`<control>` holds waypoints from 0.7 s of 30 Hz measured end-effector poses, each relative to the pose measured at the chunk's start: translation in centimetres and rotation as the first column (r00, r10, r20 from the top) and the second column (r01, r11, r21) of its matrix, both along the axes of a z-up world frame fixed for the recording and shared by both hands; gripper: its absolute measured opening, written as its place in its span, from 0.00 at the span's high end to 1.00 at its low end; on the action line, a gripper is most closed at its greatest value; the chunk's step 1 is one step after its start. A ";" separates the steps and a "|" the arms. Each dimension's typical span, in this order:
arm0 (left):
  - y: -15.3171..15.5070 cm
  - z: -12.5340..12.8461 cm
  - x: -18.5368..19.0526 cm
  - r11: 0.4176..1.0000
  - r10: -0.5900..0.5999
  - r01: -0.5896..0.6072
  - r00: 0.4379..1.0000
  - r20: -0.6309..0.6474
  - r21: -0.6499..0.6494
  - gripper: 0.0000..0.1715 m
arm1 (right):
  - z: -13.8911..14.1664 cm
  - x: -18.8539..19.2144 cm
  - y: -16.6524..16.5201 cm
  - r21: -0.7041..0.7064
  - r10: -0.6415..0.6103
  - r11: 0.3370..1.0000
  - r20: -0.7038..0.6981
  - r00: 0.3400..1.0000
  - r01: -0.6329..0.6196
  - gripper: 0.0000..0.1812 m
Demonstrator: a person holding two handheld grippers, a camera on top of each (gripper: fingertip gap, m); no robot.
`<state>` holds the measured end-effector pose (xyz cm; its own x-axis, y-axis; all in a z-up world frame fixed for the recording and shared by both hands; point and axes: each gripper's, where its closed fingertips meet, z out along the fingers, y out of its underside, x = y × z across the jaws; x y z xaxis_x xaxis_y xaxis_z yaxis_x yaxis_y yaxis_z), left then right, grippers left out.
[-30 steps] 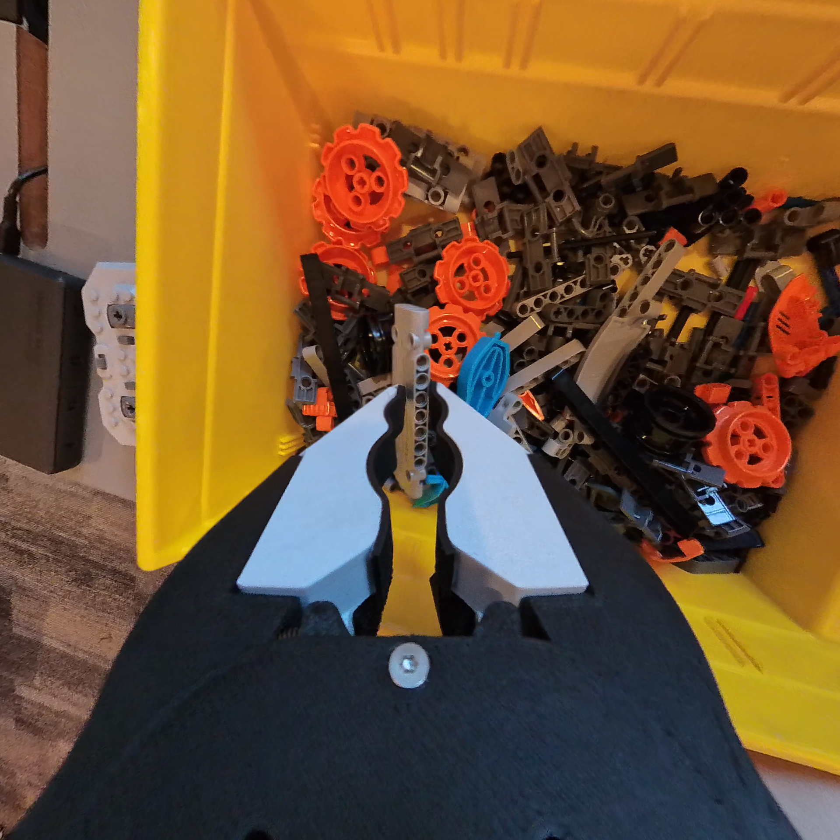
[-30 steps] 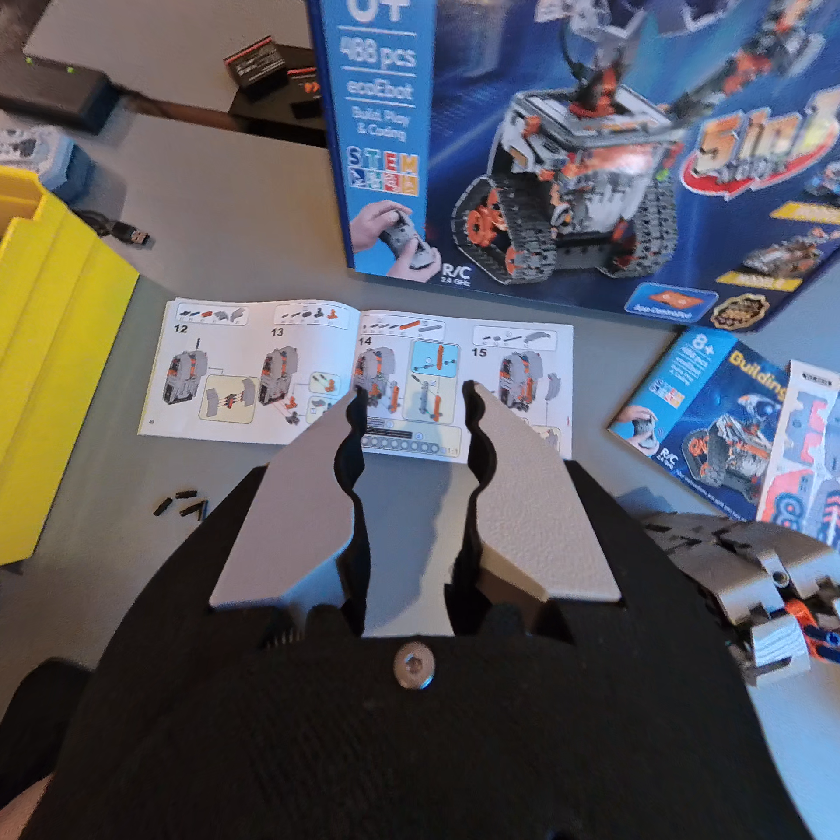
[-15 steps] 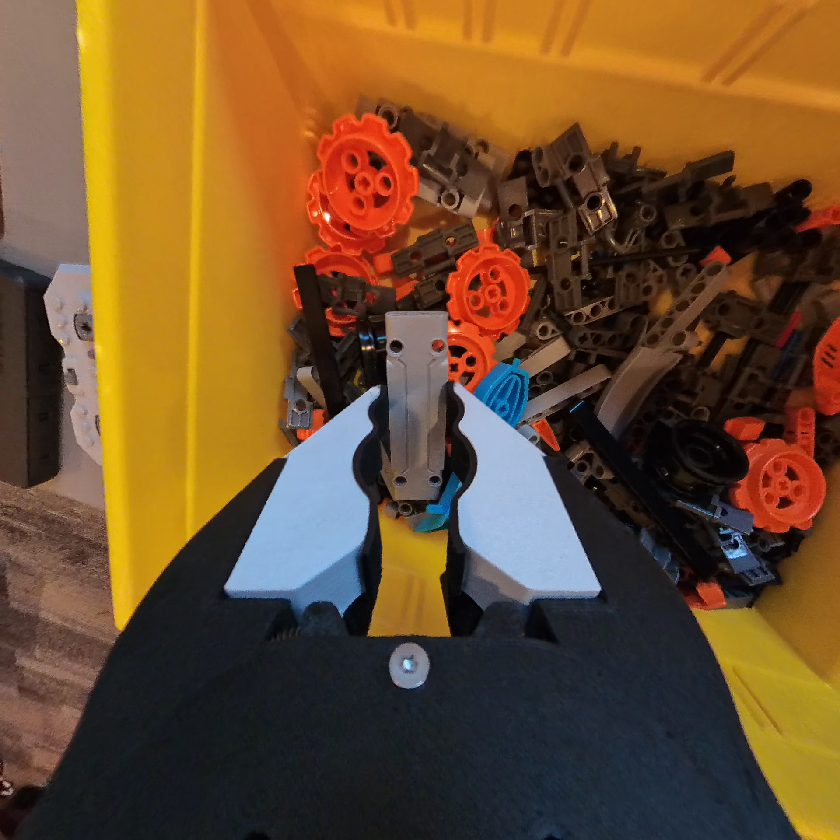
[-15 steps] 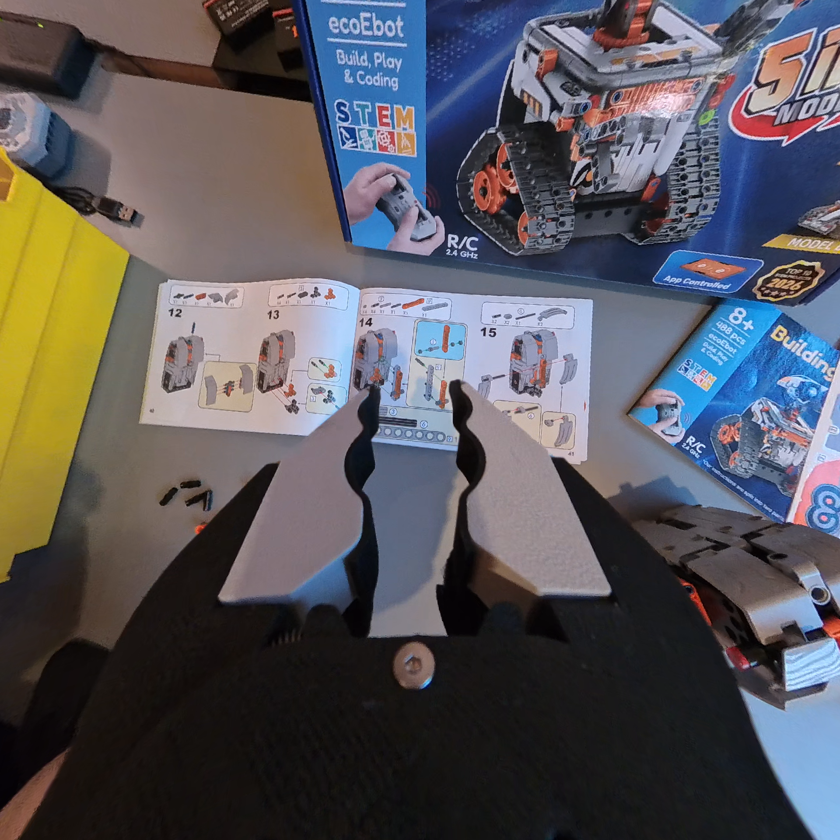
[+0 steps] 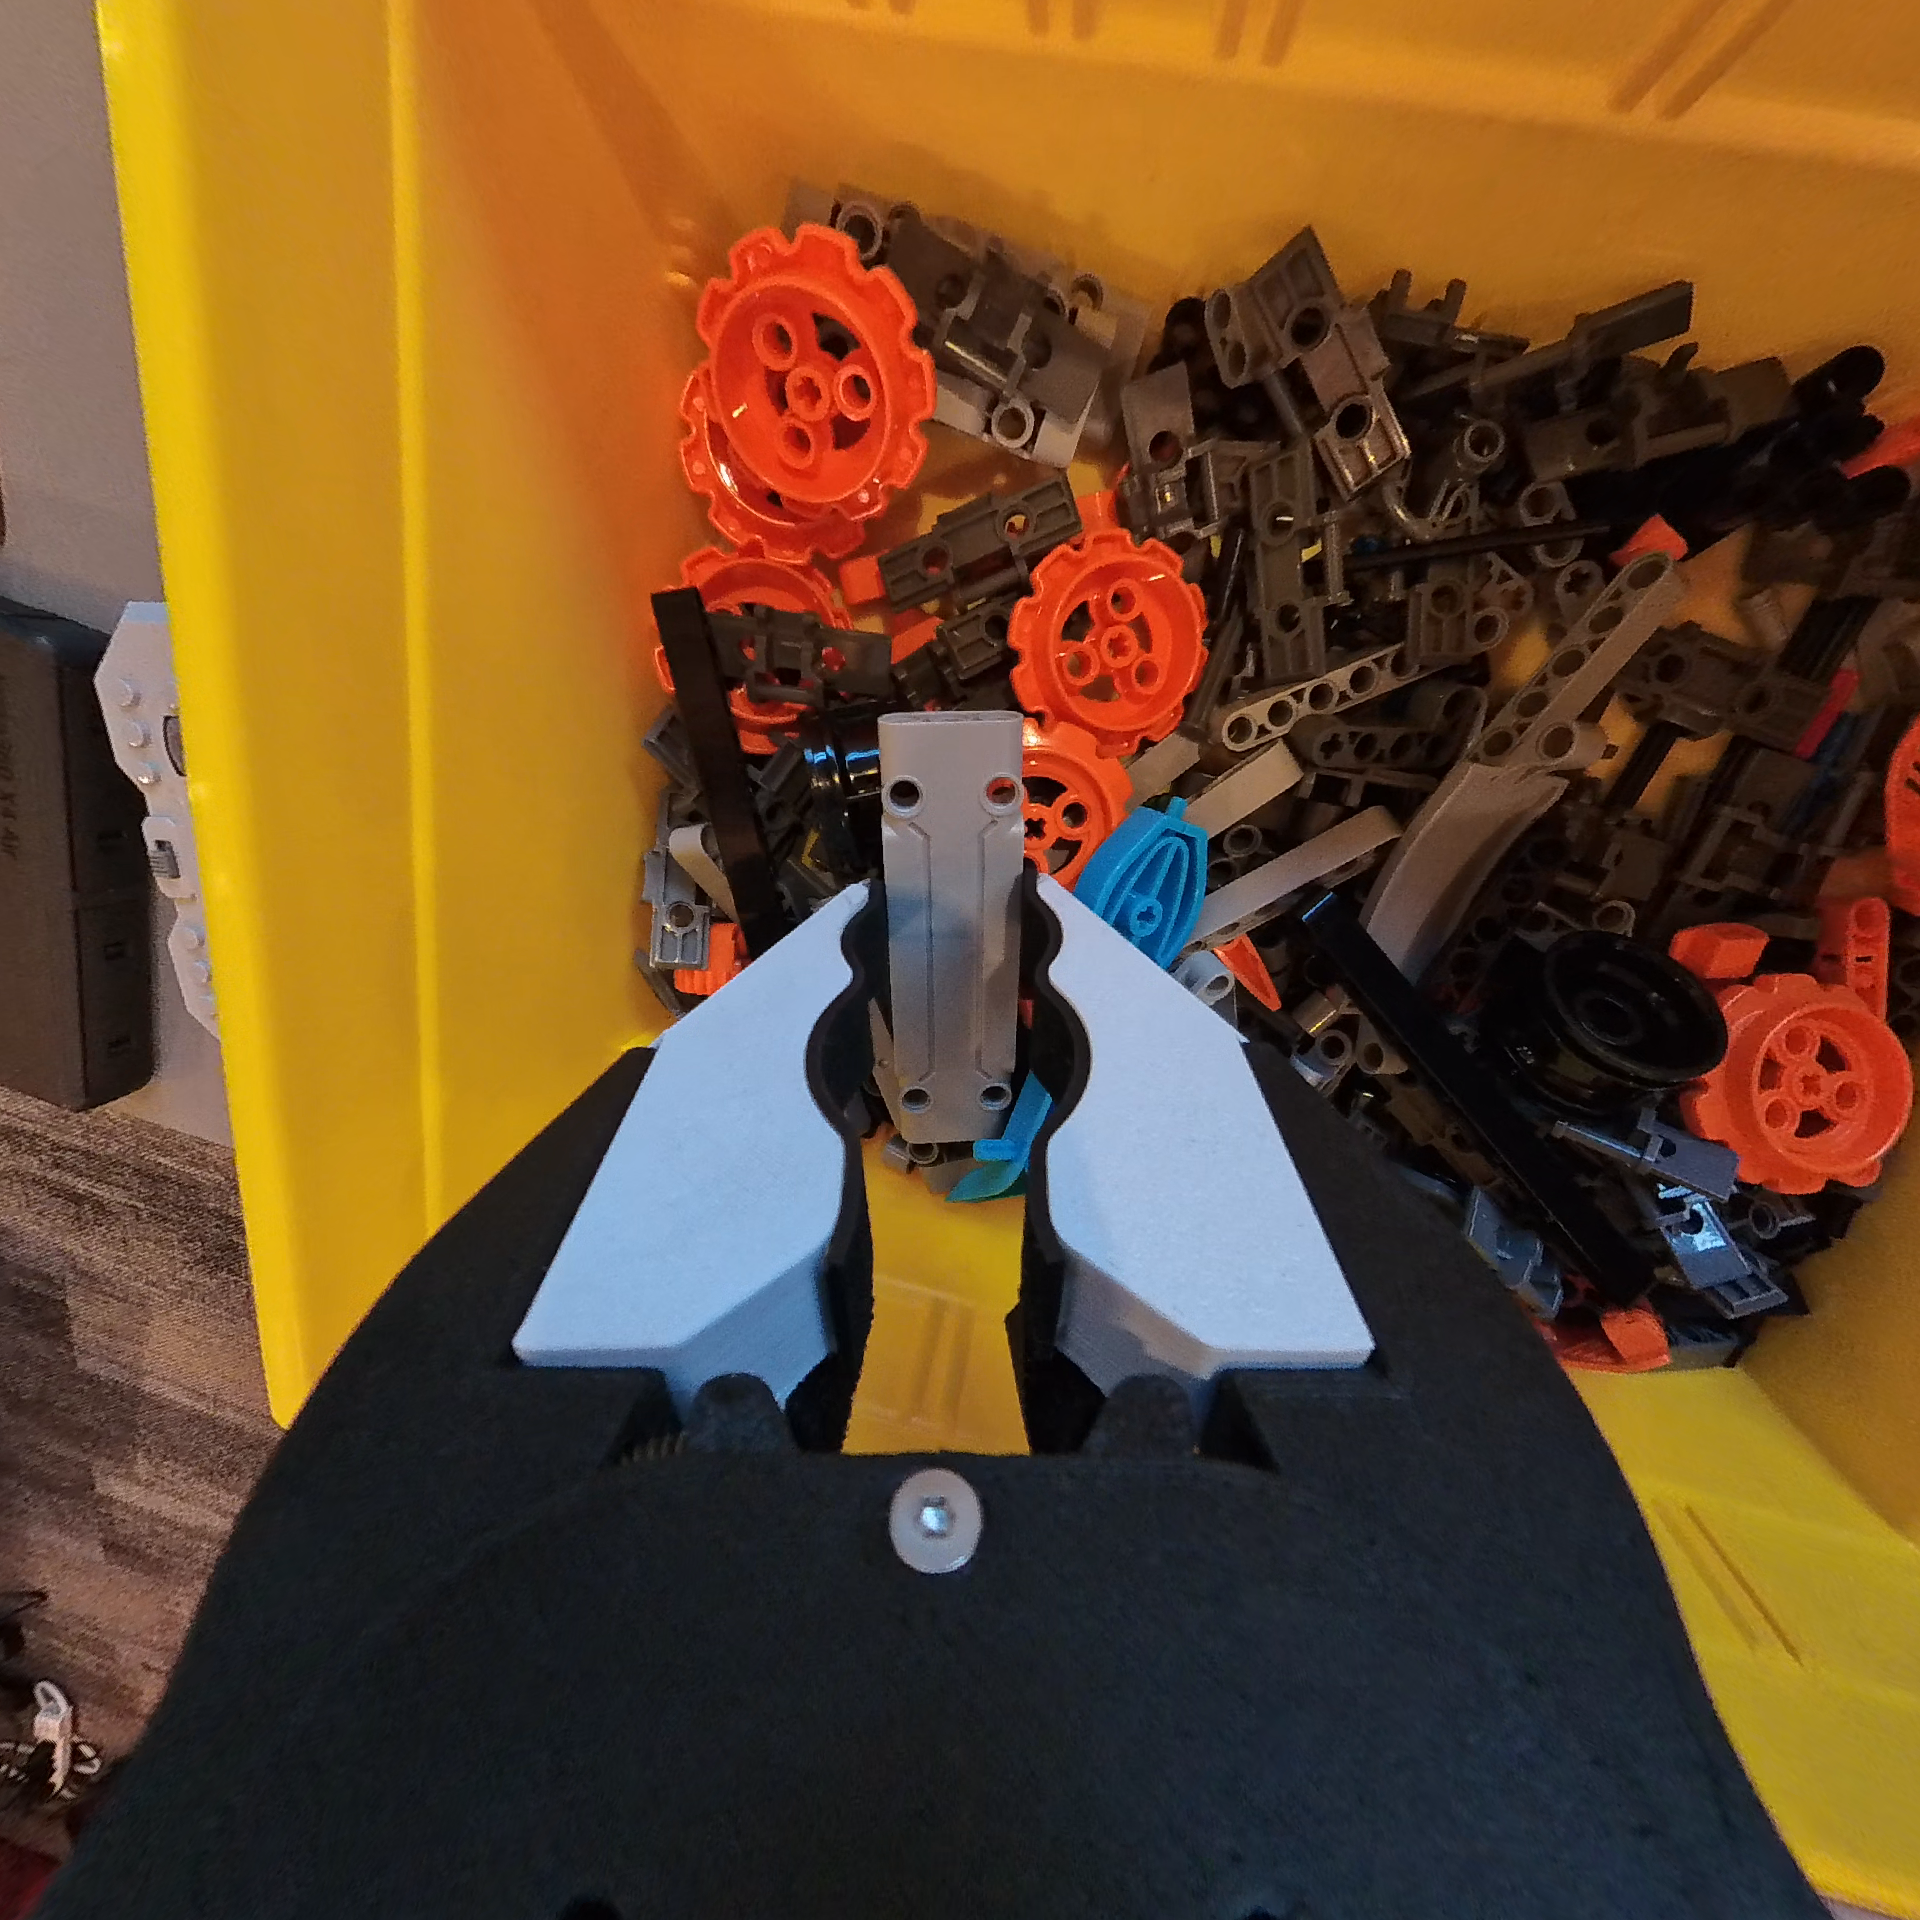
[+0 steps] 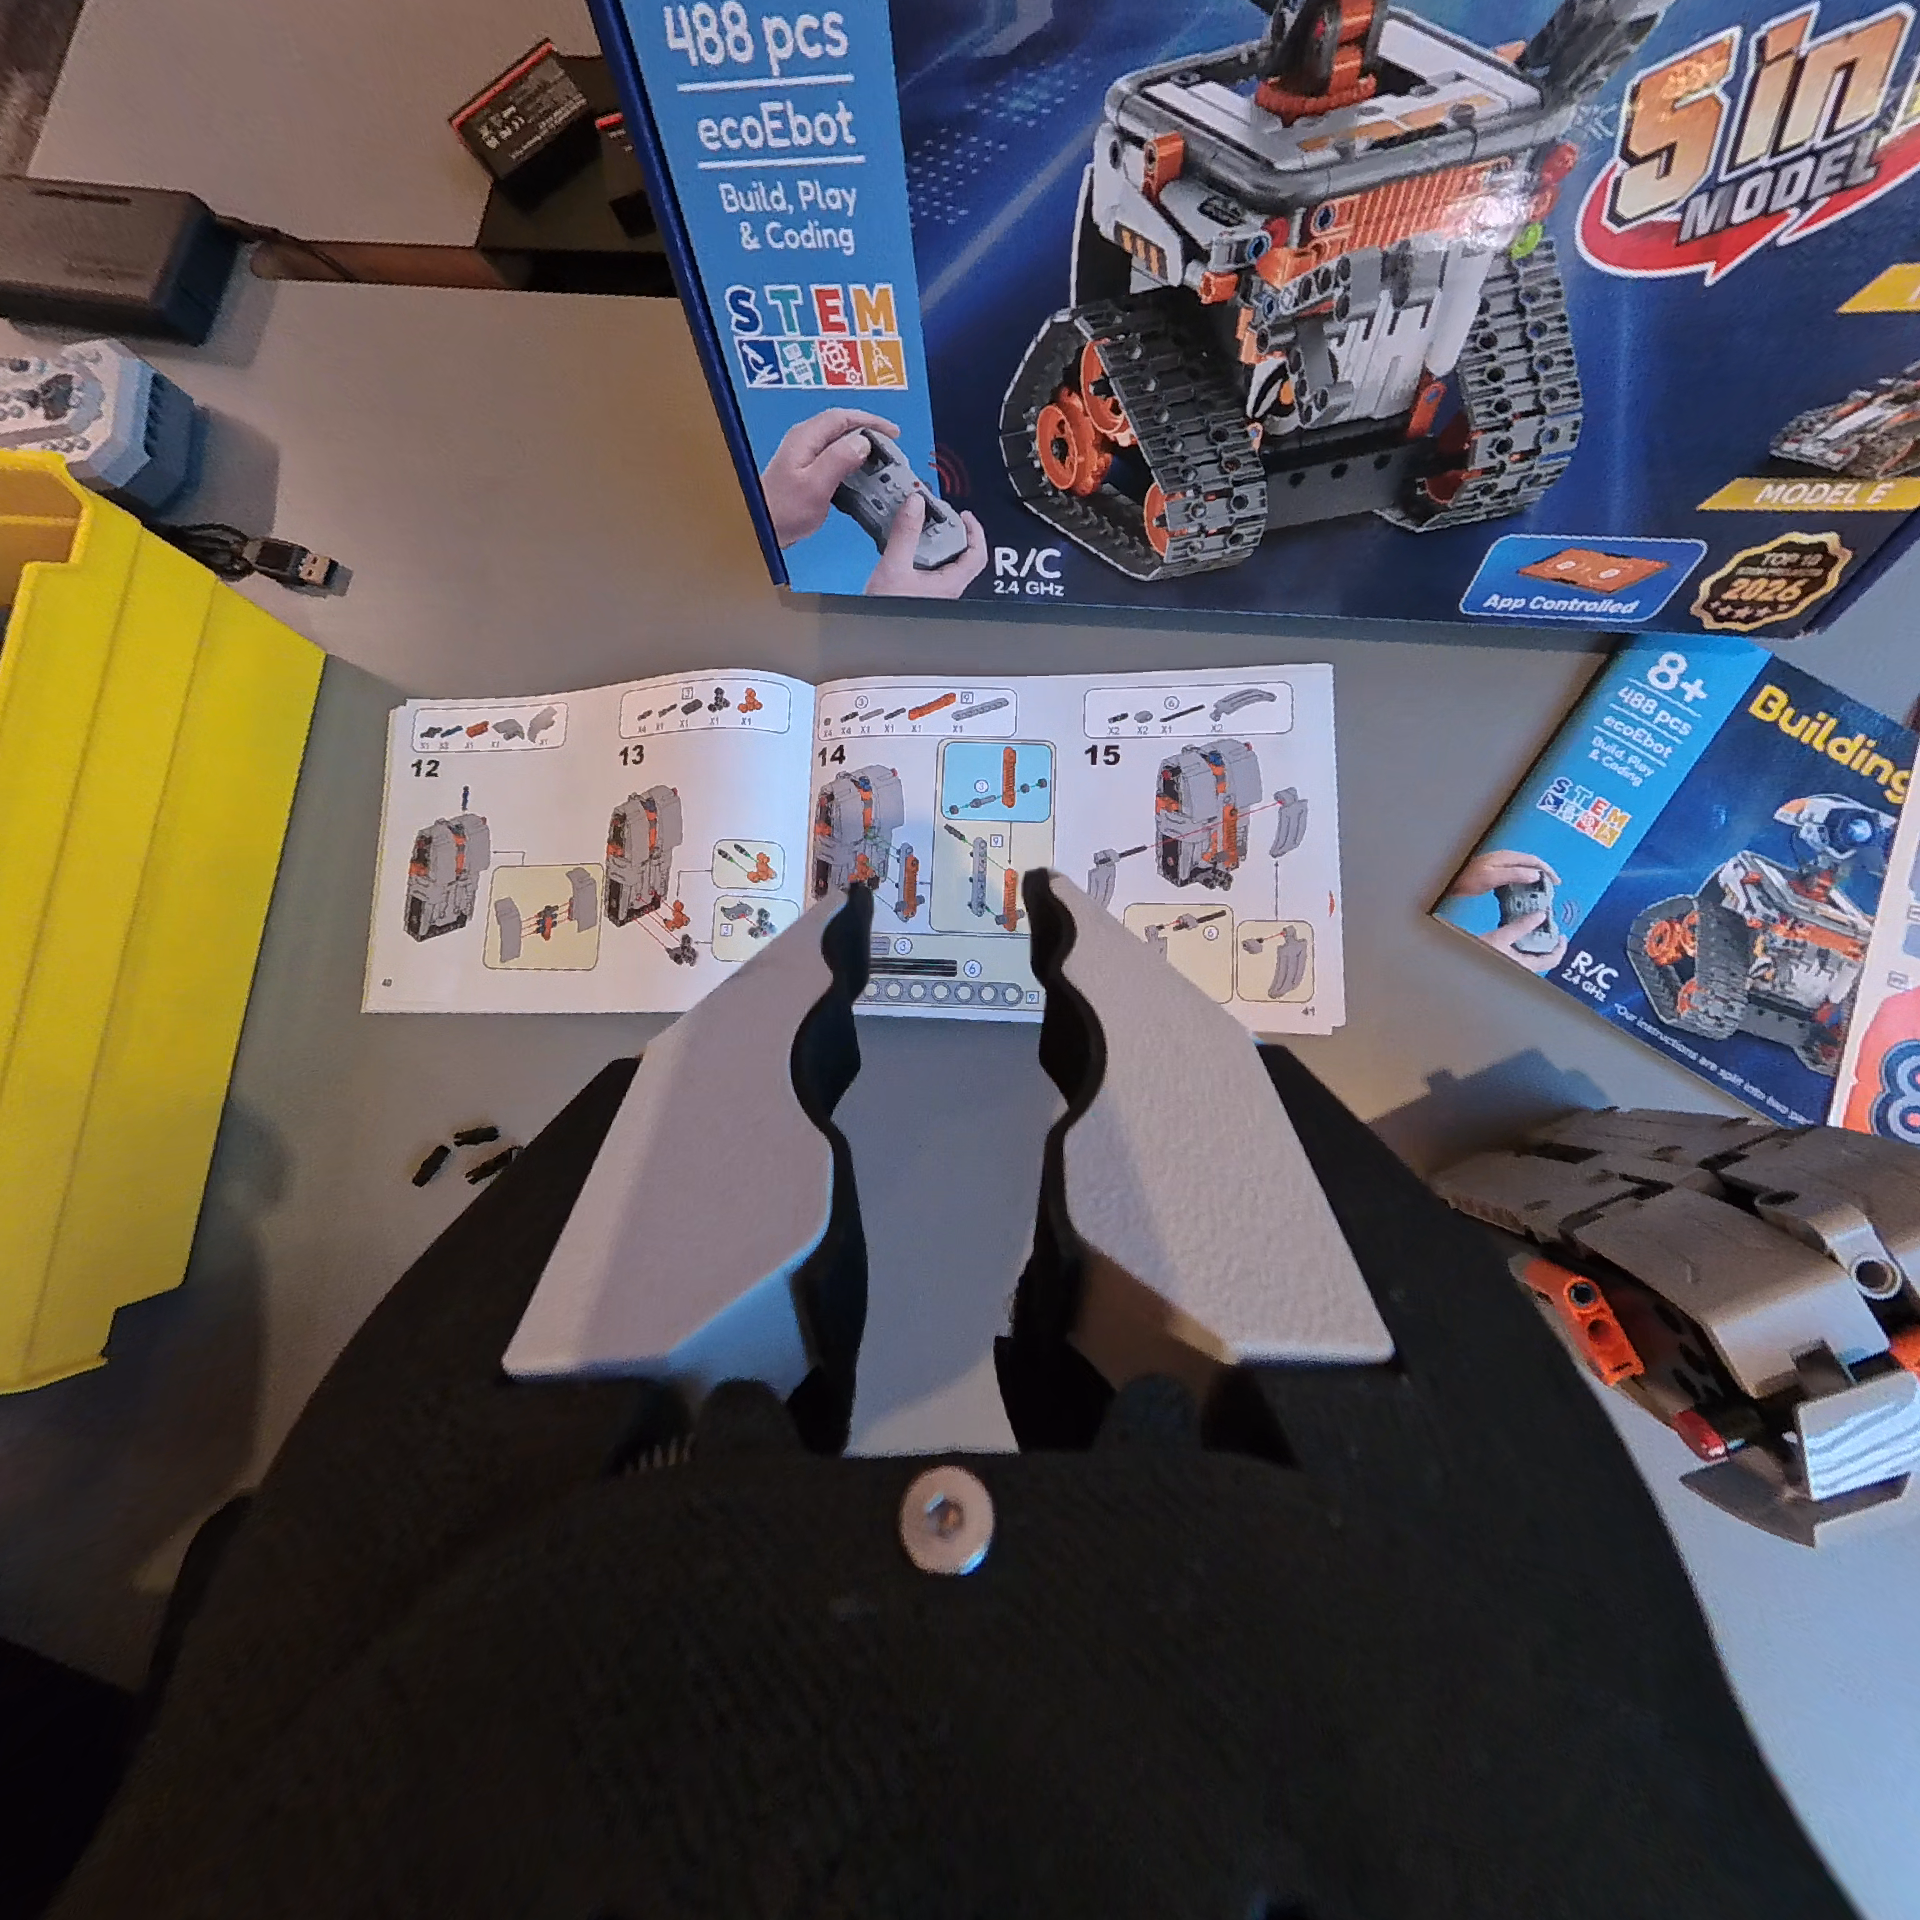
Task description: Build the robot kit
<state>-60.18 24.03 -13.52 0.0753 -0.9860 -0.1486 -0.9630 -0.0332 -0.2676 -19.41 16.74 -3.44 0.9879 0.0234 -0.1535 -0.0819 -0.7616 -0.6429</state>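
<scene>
The grey panel piece (image 5: pixel 951 945) stands upright between the fingers of the left claw (image 5: pixel 951 914), which is clamped on its 2 long edges just above the lower pair of pin holes. It looks like hard moulded plastic: light, stiff and smooth, so likely to twist or slide if pinched only at a tip. The flat long edges, where the pads meet it now, seem the soundest place to hold.

It hangs over the yellow bin (image 5: pixel 312 727), above the near left corner of the heap. The bin holds a loose pile of building parts: orange toothed wheels (image 5: pixel 810 390), dark grey connectors, holed beams, a blue oval piece (image 5: pixel 1143 894) and a black wheel hub (image 5: pixel 1605 1023).

The right claw (image 6: pixel 940 899) hangs apart and empty above the bench (image 6: pixel 499 488), over an open instruction booklet (image 6: pixel 623 842). Behind the booklet stands the kit box (image 6: pixel 1299 312); at the right lies a partly built grey model (image 6: pixel 1714 1278). A few small black pins (image 6: pixel 462 1153) lie between booklet and bin.
</scene>
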 end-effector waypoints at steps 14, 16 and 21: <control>-0.2 0.2 0.0 1.000 -0.018 0.018 1.000 0.003 0.006 0.87 | -4.1 -4.1 0.4 -0.132 0.208 0.965 -0.129 0.970 -0.224 0.95; -0.2 0.2 0.0 1.000 -0.020 0.020 1.000 0.006 0.004 0.87 | -7.3 -6.3 -0.6 -0.276 0.364 0.880 -0.131 0.922 -0.387 0.95; -0.2 0.4 -0.1 1.000 -0.021 0.021 1.000 0.012 0.006 0.87 | -8.1 -9.0 0.9 -0.224 0.490 0.835 -0.112 0.865 -0.502 0.83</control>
<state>-60.24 23.79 -13.07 0.0563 -0.9866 -0.1534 -0.9602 -0.0114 -0.2791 -28.38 17.61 -11.50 0.8448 0.4648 -0.2649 0.3218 -0.8371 -0.4425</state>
